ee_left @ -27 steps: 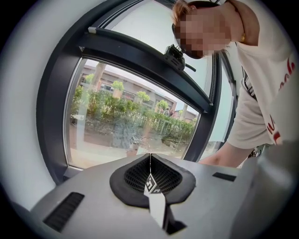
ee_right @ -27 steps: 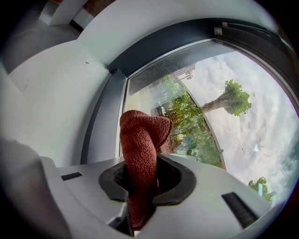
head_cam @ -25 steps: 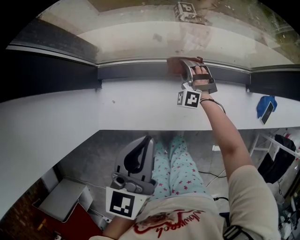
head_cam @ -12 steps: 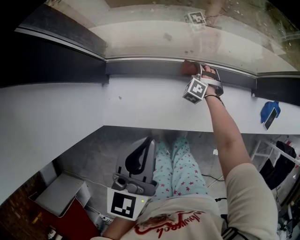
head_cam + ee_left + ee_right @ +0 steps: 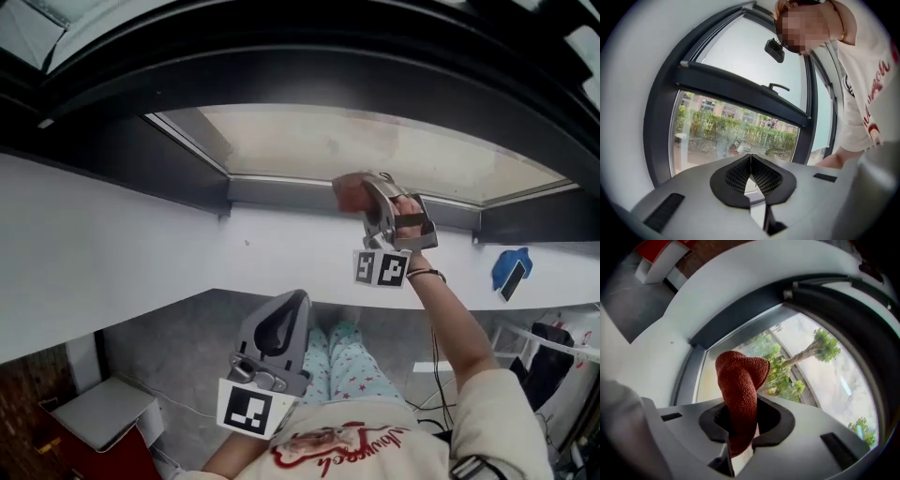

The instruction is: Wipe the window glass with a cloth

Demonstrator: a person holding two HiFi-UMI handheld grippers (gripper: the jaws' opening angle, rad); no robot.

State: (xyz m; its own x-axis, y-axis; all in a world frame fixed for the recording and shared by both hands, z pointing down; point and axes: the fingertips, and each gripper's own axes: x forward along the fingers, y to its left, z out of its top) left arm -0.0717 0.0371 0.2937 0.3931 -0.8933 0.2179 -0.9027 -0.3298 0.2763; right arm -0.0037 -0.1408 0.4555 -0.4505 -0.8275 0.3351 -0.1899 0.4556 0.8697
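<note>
Right gripper (image 5: 368, 193) has backed off the glass (image 5: 375, 141) — red cloth (image 5: 740, 380) pinched in its jaws, jutting forward.

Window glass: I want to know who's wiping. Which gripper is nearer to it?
Right. The right gripper, shut on the red cloth, is up at the lower edge of the window glass. The left gripper, shut and empty, hangs below the white sill, by the person's legs.
</note>
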